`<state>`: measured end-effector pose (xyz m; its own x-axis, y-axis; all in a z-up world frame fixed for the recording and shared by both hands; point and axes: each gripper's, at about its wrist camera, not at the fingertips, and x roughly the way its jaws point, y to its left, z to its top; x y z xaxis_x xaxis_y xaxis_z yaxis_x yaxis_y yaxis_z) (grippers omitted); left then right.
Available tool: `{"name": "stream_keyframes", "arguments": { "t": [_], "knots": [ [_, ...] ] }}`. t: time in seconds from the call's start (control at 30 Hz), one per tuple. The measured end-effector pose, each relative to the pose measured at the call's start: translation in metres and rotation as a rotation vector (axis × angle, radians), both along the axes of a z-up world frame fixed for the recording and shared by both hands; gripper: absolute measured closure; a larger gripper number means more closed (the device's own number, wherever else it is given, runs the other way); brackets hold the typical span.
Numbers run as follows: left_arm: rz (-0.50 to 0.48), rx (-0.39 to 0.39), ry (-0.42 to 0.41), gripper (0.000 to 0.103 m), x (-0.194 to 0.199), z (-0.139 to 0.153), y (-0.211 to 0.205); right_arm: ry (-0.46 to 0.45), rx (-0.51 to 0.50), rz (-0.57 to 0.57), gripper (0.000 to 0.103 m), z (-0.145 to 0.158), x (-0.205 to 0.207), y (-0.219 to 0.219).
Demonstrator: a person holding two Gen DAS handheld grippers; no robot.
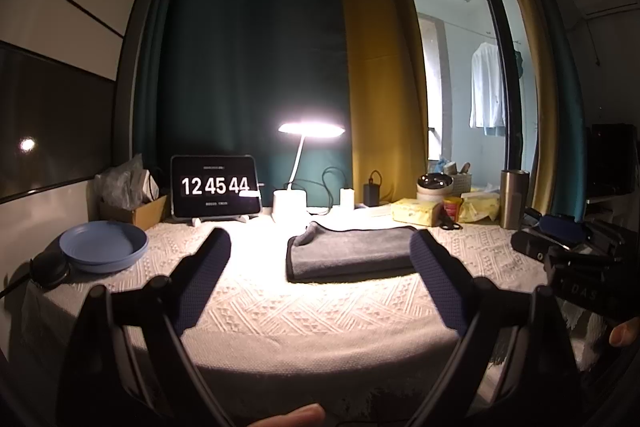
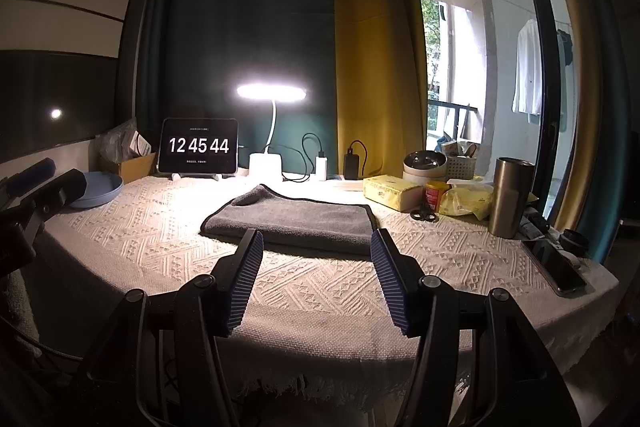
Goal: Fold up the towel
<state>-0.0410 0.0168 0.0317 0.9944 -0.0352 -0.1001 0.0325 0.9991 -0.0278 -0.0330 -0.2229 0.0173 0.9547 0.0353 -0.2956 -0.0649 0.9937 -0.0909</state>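
While both claws hang above the near edge of the cloth-covered table point(image 2: 160, 227), neither touches anything. Left gripper point(image 1: 320, 247): fingers spread wide, nothing between them; its blue ribbed pads point(image 1: 204, 283) frame the scene. Right gripper point(image 2: 316, 239): likewise spread wide and empty, pads point(image 2: 244, 279) angled outward.

Gray towel point(image 2: 292, 219): folded into a flat rectangle with a dark border, lying on the tablecloth just ahead of the right gripper's fingertips; seen from the left gripper it lies ahead and toward that claw's right finger point(image 1: 352, 251). One far corner rises slightly in a soft hump.

Beyond the towel: a lit desk lamp point(image 2: 272, 93) on a white base, and to its left a tablet clock point(image 2: 199, 146) reading 12 45 44. Far left of the left gripper: a blue plate point(image 1: 104, 245). Right of the right gripper: a yellow tissue pack point(image 2: 392, 193), black scissors point(image 2: 424, 215), a steel tumbler point(image 2: 510, 197) standing upright, and a dark phone point(image 2: 554, 267) flat near the table's edge.
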Motion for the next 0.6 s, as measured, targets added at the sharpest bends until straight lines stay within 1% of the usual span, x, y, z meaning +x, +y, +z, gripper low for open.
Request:
{"name": "stream_keyframes", "arguments": {
  "t": [0.6],
  "knots": [
    [0.007,-0.01,0.008,0.011,0.0001,-0.0024,-0.0039,0.003,0.0,0.001,0.043,-0.003,0.0011,0.002]
  ]
}}
